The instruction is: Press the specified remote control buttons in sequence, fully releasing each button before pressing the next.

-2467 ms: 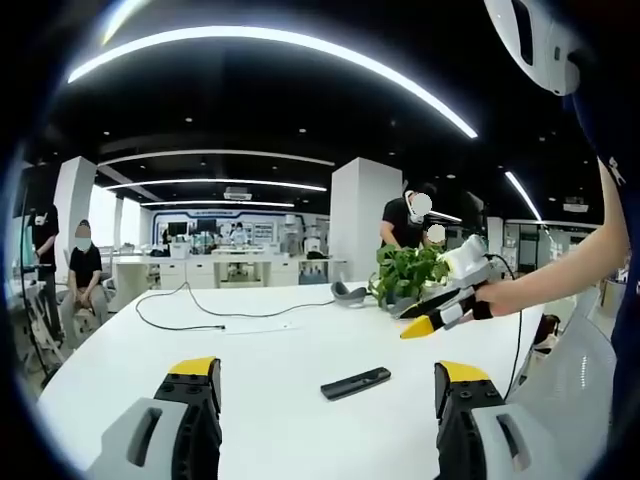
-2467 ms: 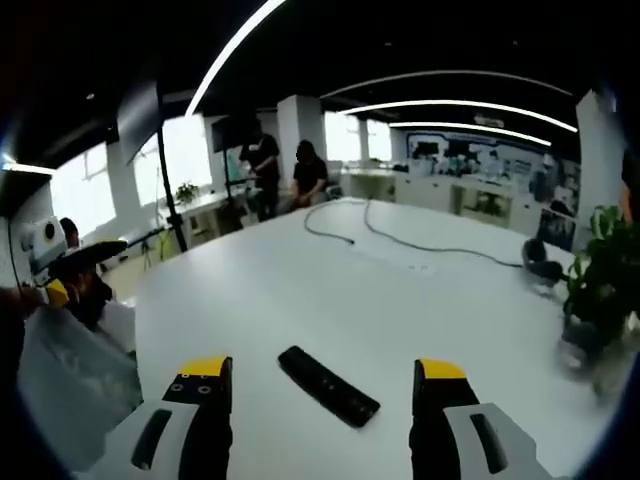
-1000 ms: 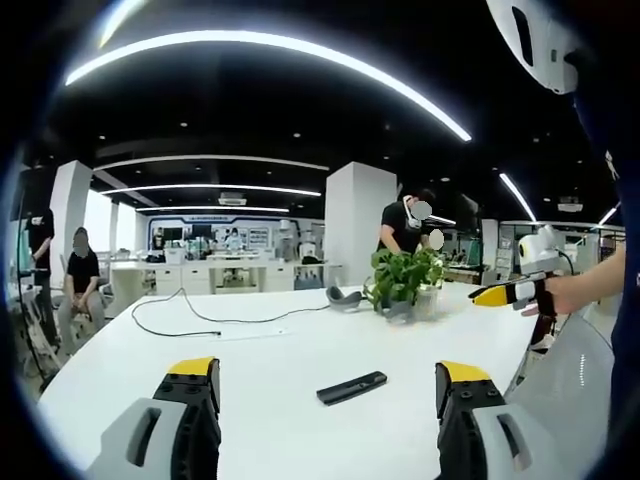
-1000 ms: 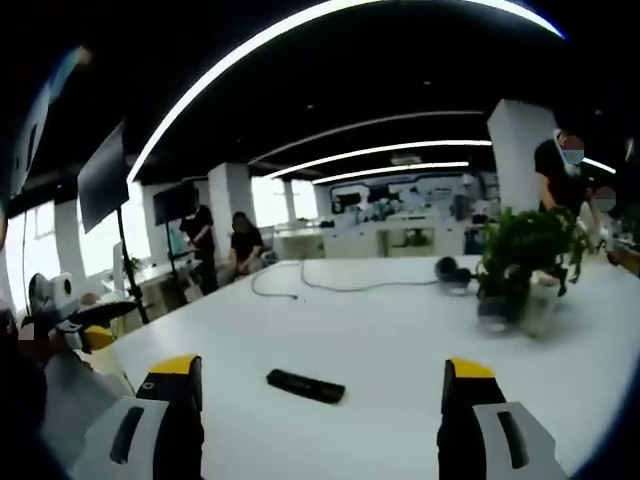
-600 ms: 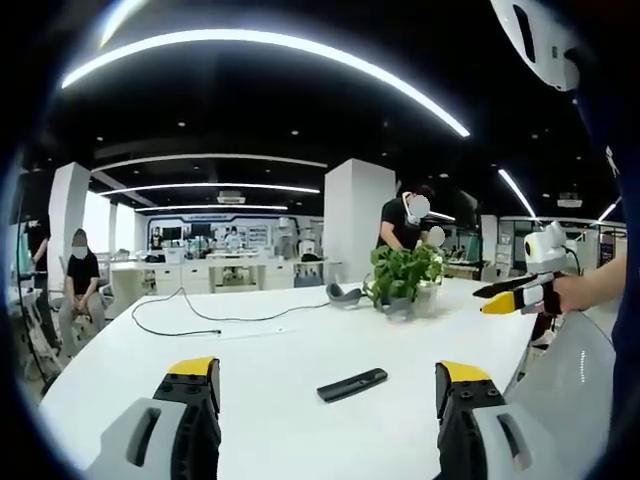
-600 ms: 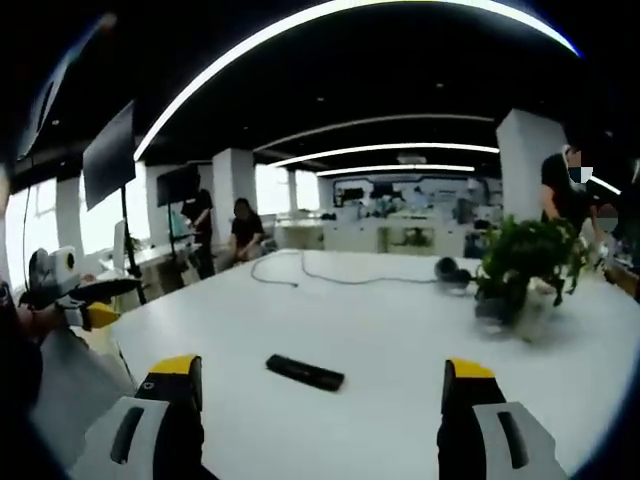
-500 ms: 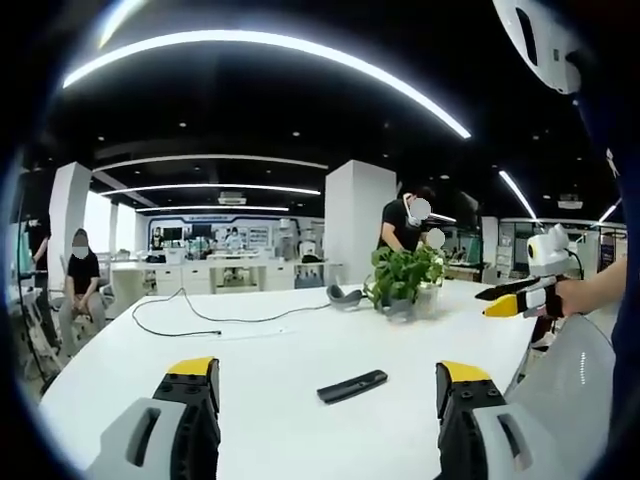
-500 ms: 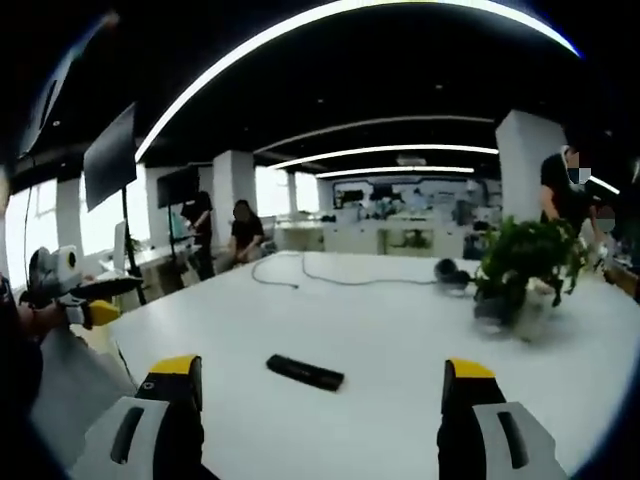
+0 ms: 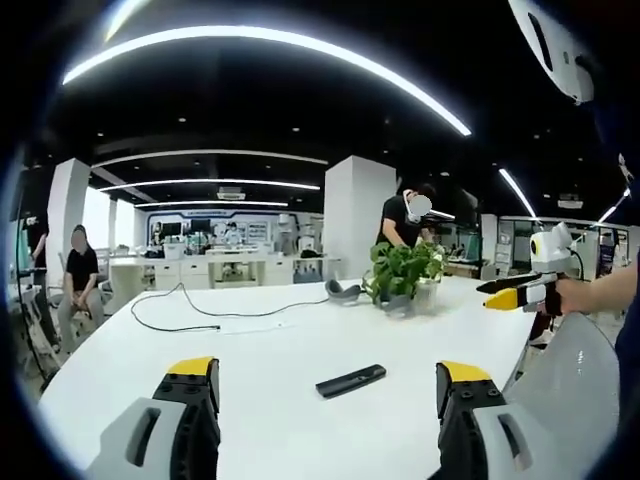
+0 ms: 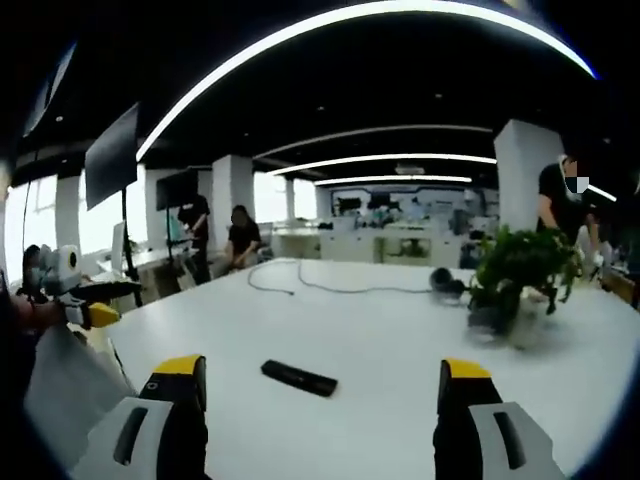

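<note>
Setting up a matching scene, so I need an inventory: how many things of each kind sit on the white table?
Remote control: 1
Potted plant: 1
Headset: 1
Cable: 1
Total: 4

Remote on the tabletop, between both tools' lines of sight.

In the left gripper view the remote [image 9: 351, 380] lies flat on the tabletop [image 9: 250, 360], ahead of the left tool [image 9: 325, 400] and apart from it; the potted plant [image 9: 402, 272] stands behind it to the right, a cable [image 9: 215, 310] runs behind it to the left, and the right tool [image 9: 515, 293] hangs off the tabletop's right edge. In the right gripper view the remote [image 10: 299, 378] lies ahead of the right tool [image 10: 320, 395], the potted plant [image 10: 515, 275] far right, the left tool [image 10: 85, 305] at the left.
</note>
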### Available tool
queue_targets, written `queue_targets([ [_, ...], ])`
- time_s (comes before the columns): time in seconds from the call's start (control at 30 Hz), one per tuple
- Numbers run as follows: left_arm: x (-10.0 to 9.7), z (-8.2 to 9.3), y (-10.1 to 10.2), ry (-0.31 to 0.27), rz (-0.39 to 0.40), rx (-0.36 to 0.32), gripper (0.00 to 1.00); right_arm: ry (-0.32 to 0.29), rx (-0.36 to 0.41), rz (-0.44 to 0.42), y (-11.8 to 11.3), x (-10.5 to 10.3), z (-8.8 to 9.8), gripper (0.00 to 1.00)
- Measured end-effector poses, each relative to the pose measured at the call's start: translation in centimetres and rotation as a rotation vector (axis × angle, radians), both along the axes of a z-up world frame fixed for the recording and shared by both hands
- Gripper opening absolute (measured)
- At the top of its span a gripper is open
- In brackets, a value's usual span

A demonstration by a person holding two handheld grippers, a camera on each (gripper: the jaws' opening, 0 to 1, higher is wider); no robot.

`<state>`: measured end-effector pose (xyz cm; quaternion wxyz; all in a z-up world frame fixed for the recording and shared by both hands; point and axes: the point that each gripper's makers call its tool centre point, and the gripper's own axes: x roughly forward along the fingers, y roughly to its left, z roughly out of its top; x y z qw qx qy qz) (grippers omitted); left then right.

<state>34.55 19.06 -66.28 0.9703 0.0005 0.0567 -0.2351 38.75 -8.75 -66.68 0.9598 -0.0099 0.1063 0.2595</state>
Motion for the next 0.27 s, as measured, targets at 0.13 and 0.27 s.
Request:
queue_targets([
  [0.13,-0.03,0.78,0.95,-0.047,0.040,-0.026,0.94,-0.020,-0.053,0.015,0.23,-0.10,-0.12,0.97],
  [0.27,0.05,0.77,1.05,-0.045,0.042,-0.039,0.94,-0.036,-0.087,0.003,-0.07,-0.07,-0.07,0.95],
])
